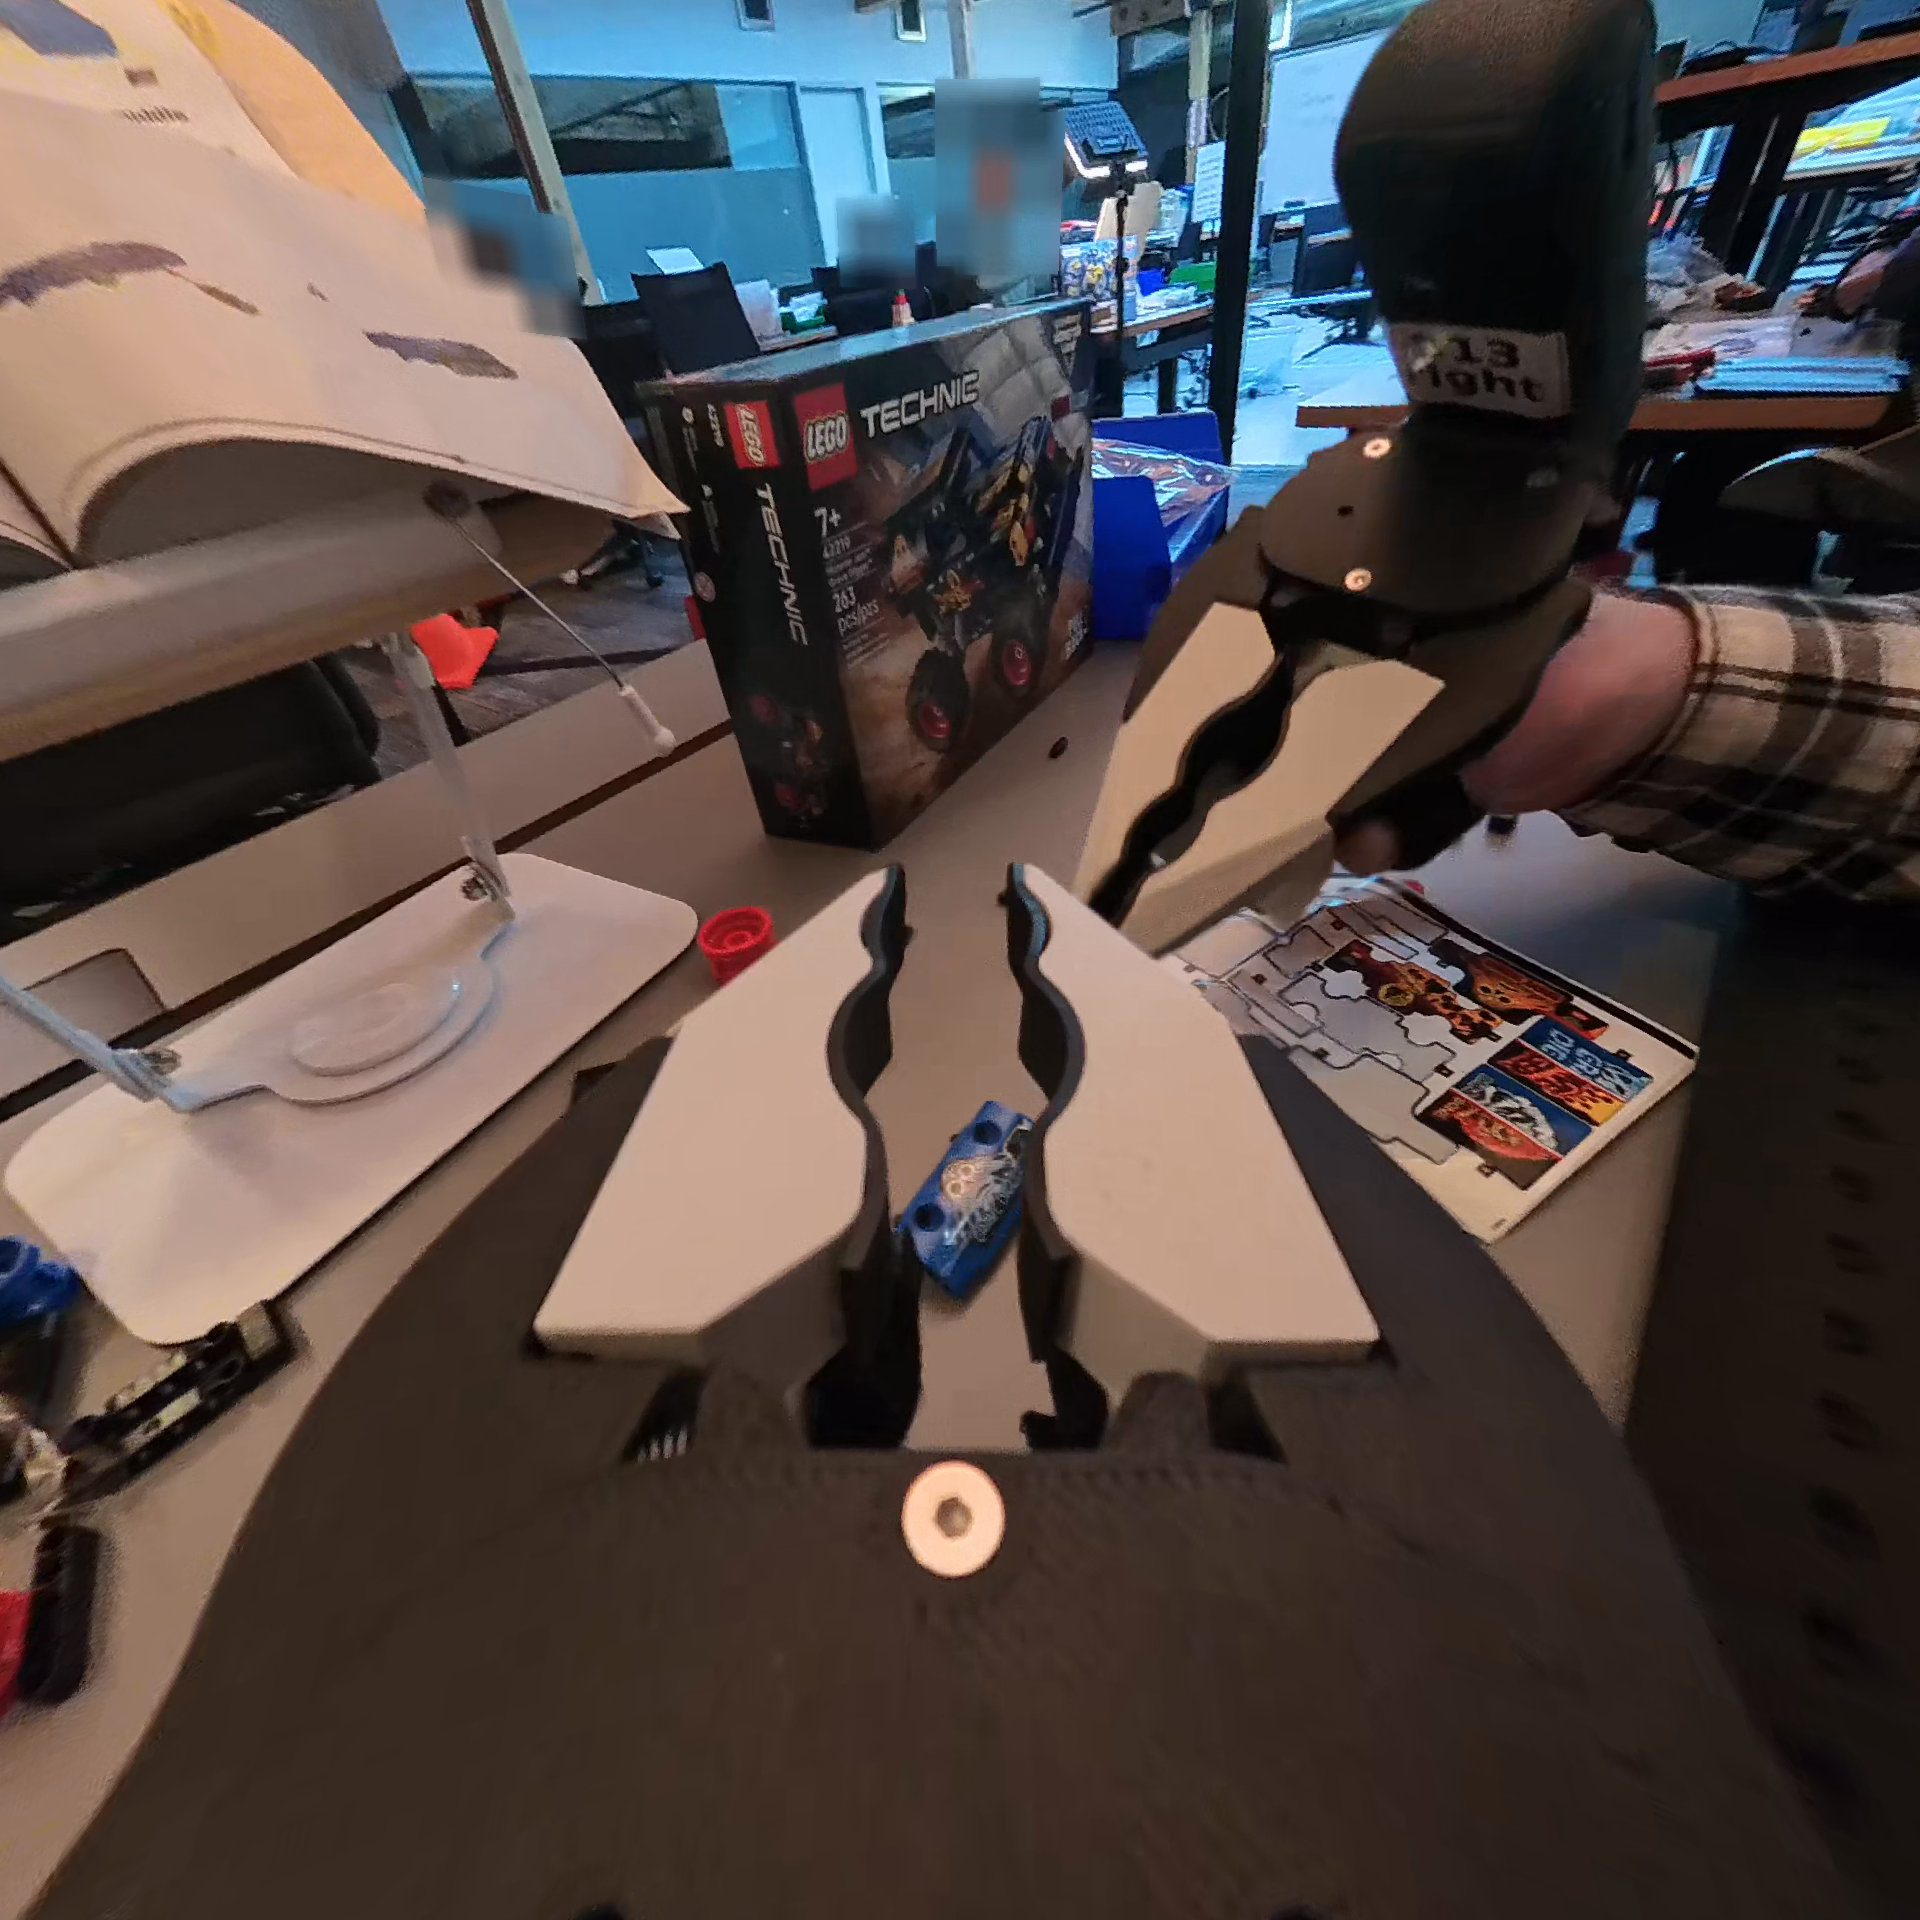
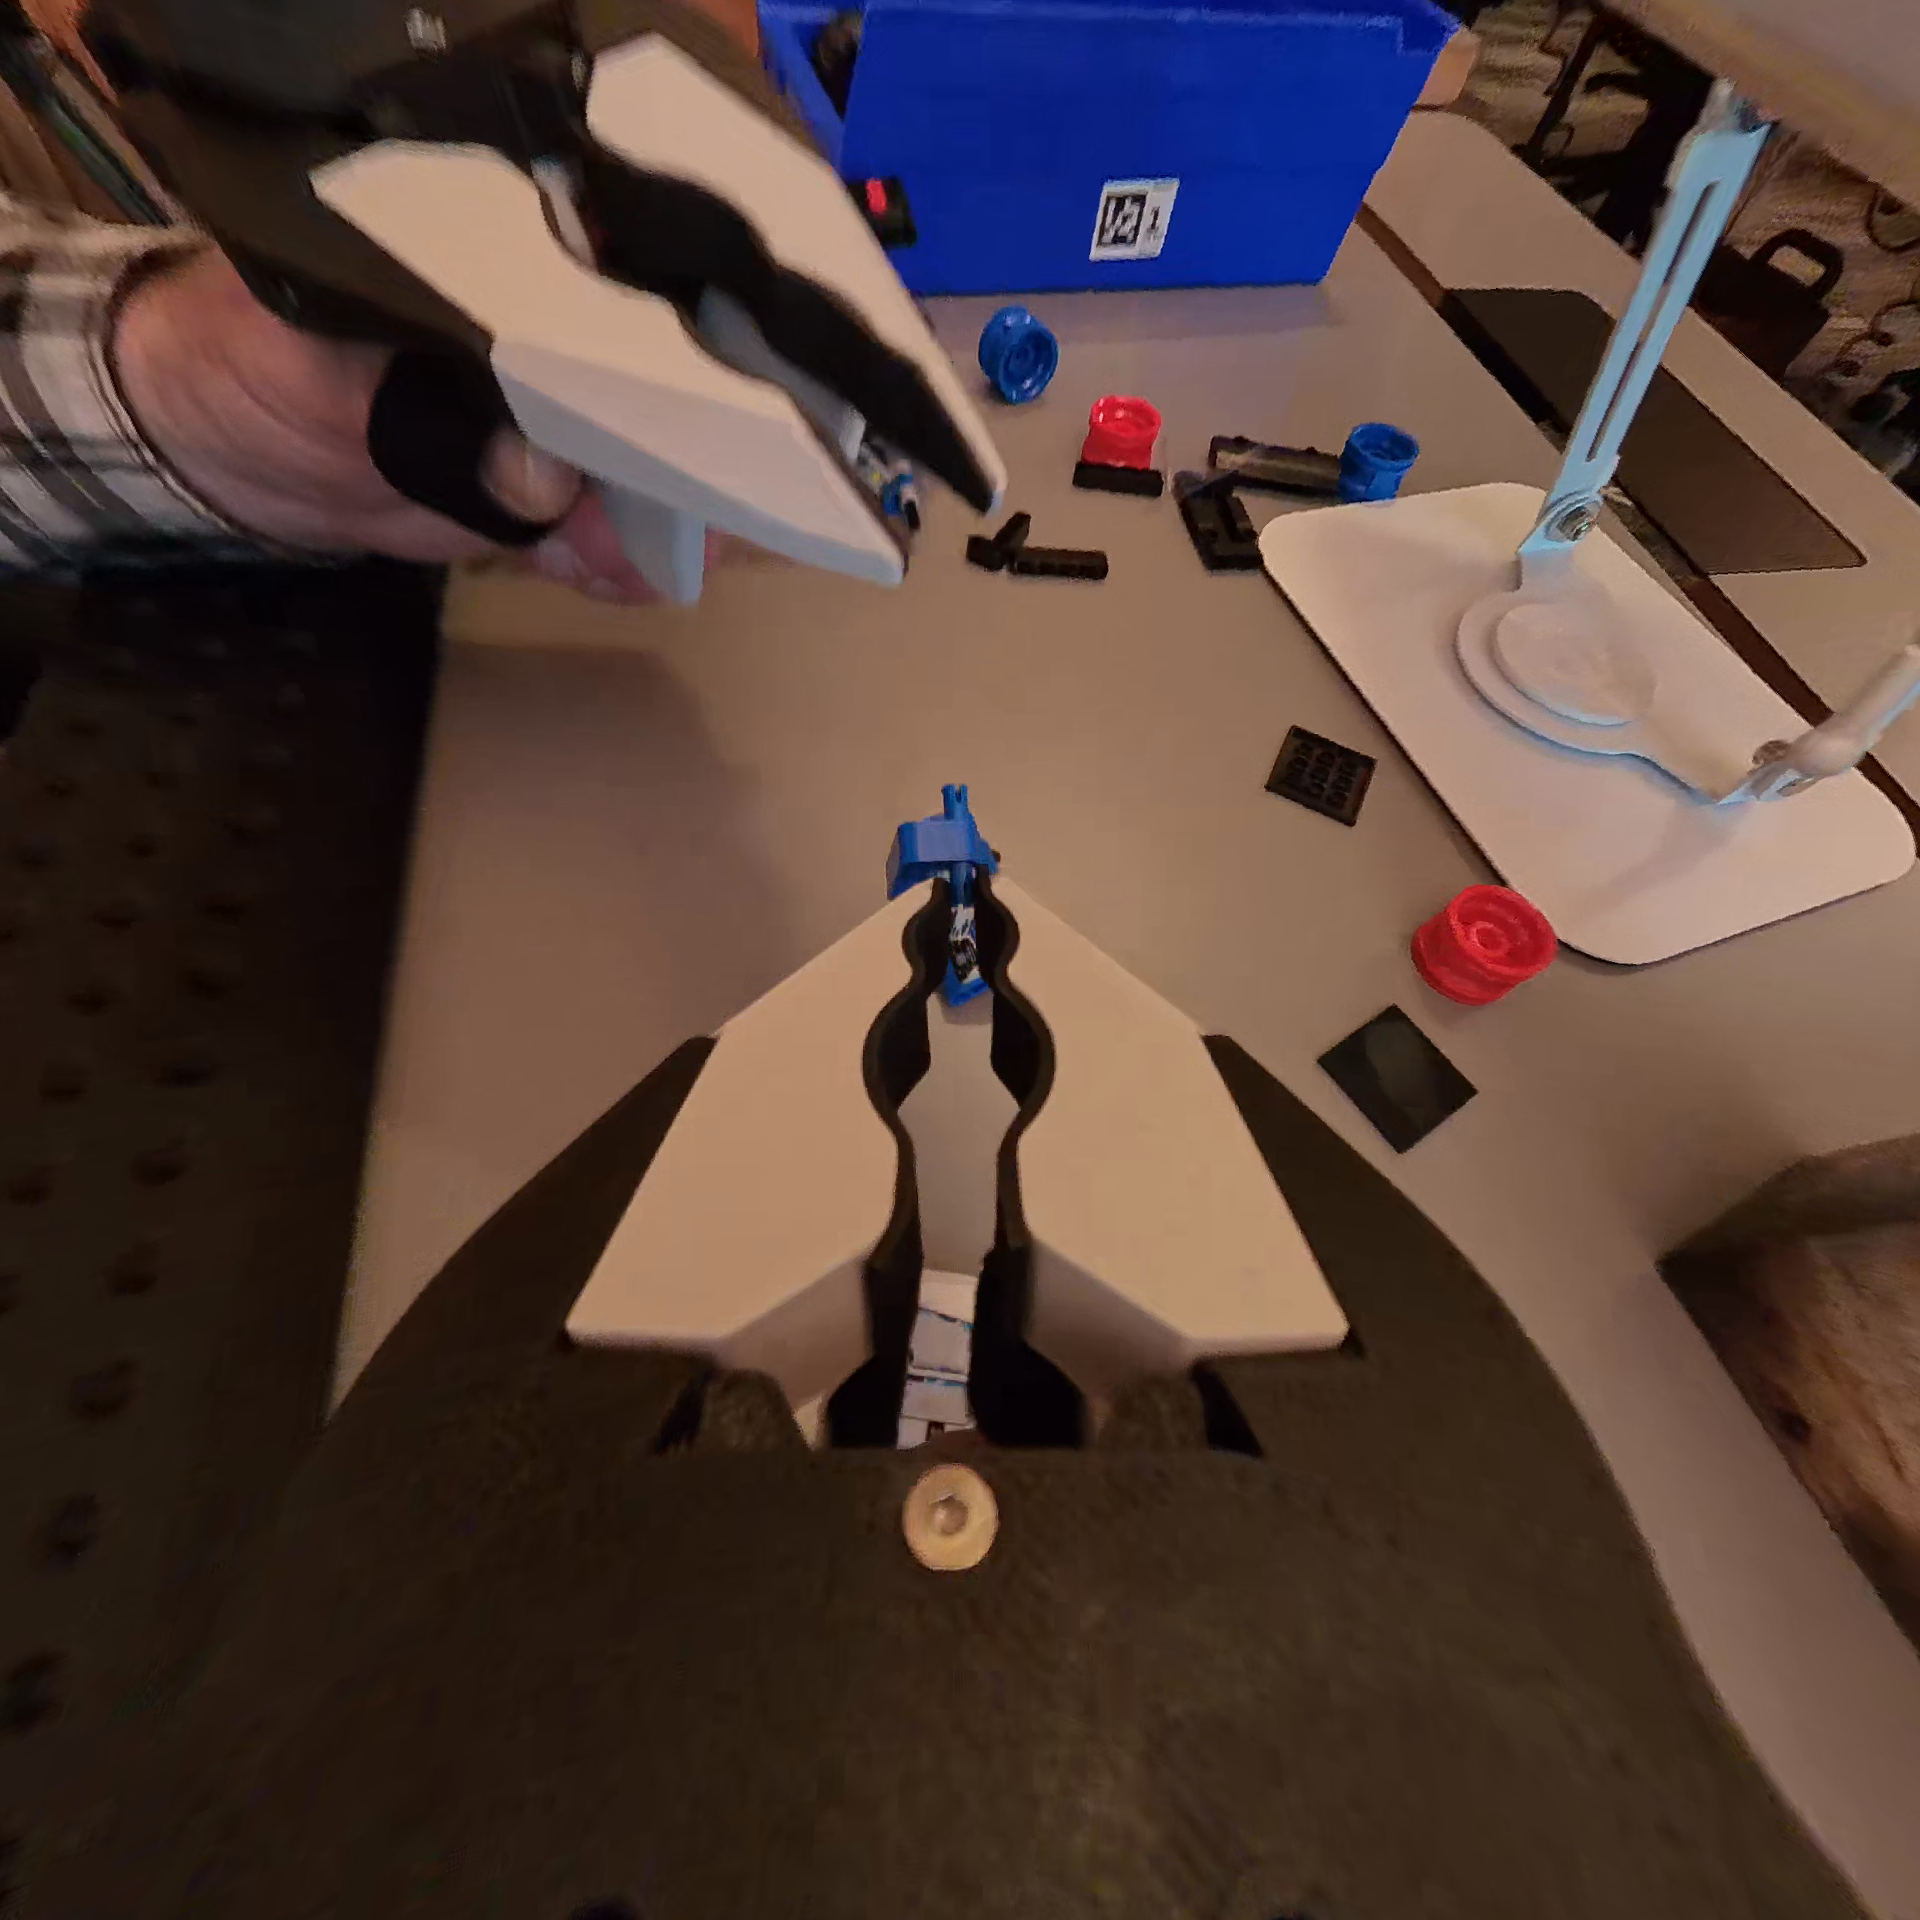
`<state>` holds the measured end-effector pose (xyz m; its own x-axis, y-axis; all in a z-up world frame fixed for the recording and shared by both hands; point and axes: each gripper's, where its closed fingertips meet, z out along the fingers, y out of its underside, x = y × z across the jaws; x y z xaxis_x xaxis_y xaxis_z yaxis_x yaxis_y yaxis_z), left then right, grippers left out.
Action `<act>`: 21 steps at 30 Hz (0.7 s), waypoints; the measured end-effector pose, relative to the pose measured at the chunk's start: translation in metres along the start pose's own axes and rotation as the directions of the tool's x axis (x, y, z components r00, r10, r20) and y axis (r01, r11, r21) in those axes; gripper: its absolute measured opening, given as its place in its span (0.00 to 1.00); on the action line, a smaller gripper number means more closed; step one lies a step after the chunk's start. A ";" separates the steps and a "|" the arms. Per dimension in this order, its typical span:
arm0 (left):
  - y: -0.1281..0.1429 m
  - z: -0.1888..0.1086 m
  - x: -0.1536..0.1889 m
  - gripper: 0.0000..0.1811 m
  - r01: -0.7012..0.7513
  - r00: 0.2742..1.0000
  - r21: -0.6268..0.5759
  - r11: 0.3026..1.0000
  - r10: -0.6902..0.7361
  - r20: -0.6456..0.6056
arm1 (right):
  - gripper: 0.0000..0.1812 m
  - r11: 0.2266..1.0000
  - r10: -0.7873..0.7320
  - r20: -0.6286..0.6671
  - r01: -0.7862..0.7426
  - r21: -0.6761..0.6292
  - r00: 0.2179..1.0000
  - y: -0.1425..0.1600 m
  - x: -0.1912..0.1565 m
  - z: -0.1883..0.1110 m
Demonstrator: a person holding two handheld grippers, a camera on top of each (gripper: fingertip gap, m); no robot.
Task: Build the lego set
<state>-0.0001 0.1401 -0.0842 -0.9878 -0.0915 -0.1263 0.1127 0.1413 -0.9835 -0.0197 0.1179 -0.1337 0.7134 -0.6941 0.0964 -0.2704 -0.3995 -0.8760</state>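
Between the fingers of the left gripper (image 1: 954, 894), in the left wrist view, a blue printed piece (image 1: 968, 1195) sits deep in the gap, the jaws partly apart and seeming to press its sides. Far behind stands the set's box (image 1: 883, 582); a sticker sheet (image 1: 1455, 1049) lies right, a red wheel hub (image 1: 736, 938) left. From the right wrist view, the right gripper (image 2: 954, 883) has its jaws nearly together, pinching a small blue piece (image 2: 940, 842) at the tips above the table (image 2: 675, 831); a blue bin (image 2: 1122, 135) stands far
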 end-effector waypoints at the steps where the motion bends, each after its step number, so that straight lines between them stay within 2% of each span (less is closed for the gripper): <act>1: -0.002 -0.002 -0.002 0.10 -0.018 1.000 0.006 1.000 0.018 0.017 | 0.01 0.999 -0.027 -0.004 0.027 -0.025 1.000 0.004 -0.001 0.003; 6: -0.027 -0.026 -0.021 0.10 -0.085 0.988 0.087 0.993 0.073 0.134 | 0.01 0.985 -0.128 0.004 0.128 -0.118 0.992 0.021 -0.010 0.016; 11: -0.065 -0.082 -0.052 0.11 -0.213 0.934 0.116 0.970 0.168 0.314 | 0.02 0.955 -0.212 0.016 0.211 -0.209 0.977 0.038 -0.014 0.024; 14: -0.067 -0.126 -0.086 0.15 -0.269 0.855 -0.020 0.963 0.249 0.455 | 0.02 0.938 -0.260 0.030 0.260 -0.228 0.965 0.040 -0.019 0.026; 16: -0.059 -0.154 -0.107 0.16 -0.240 0.820 -0.125 0.963 0.270 0.505 | 0.02 0.938 -0.264 0.046 0.267 -0.221 0.964 0.039 -0.023 0.027; 18: -0.043 -0.176 -0.120 0.20 -0.168 0.814 -0.222 0.960 0.263 0.518 | 0.02 0.936 -0.270 0.049 0.274 -0.223 0.962 0.039 -0.024 0.027; 21: -0.006 -0.192 -0.124 0.28 -0.027 0.840 -0.364 0.931 0.219 0.496 | 0.02 0.938 -0.263 0.052 0.268 -0.220 0.963 0.040 -0.025 0.026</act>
<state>0.1005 0.3402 -0.0380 -0.7519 -0.5349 -0.3853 0.0928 0.4928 -0.8652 -0.0315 0.1353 -0.1835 0.7921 -0.5323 0.2986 -0.2046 -0.6926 -0.6917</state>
